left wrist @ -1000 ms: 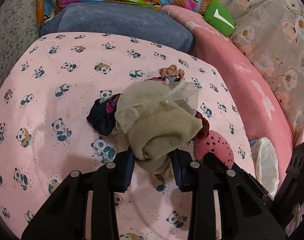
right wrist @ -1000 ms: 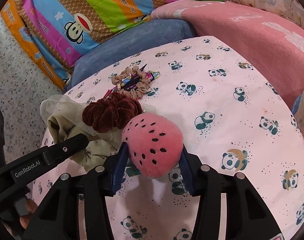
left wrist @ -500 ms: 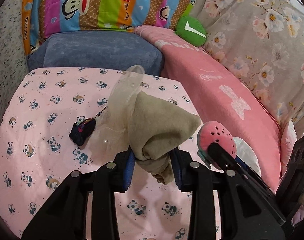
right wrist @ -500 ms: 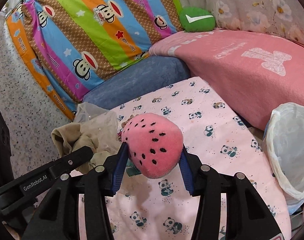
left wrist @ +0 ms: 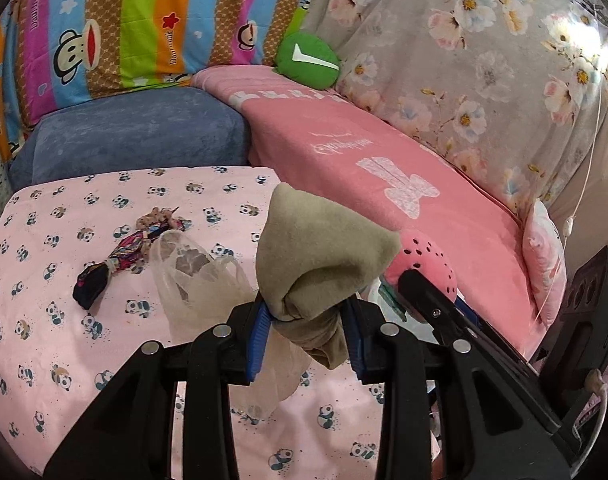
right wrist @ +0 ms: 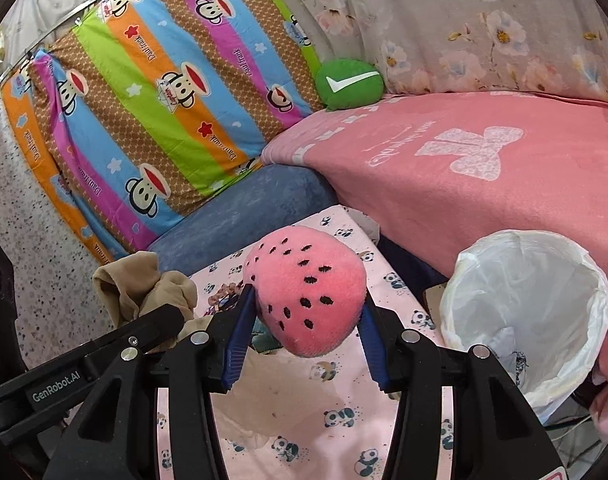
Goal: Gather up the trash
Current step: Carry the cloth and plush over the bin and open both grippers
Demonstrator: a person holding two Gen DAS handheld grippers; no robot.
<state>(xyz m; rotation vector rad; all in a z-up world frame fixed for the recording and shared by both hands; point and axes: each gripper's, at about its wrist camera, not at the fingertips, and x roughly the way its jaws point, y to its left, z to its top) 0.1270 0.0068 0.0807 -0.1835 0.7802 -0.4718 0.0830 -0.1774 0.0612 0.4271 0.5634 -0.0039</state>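
The left gripper (left wrist: 307, 332) is clenching a beige cloth (left wrist: 323, 248) and the right gripper (right wrist: 304, 336) a pink plush (right wrist: 307, 288), both lifted above the panda sheet (left wrist: 64, 320). Hair ties (left wrist: 116, 256) are lying uncollected mid-sheet; the lined bin (right wrist: 527, 308) is waiting beside its right edge.

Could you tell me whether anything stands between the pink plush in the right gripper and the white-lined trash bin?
Nothing visible does. The right gripper is shut on the pink plush, and the trash bin stands open to its right, past the edge of the panda sheet, with only open space between them.
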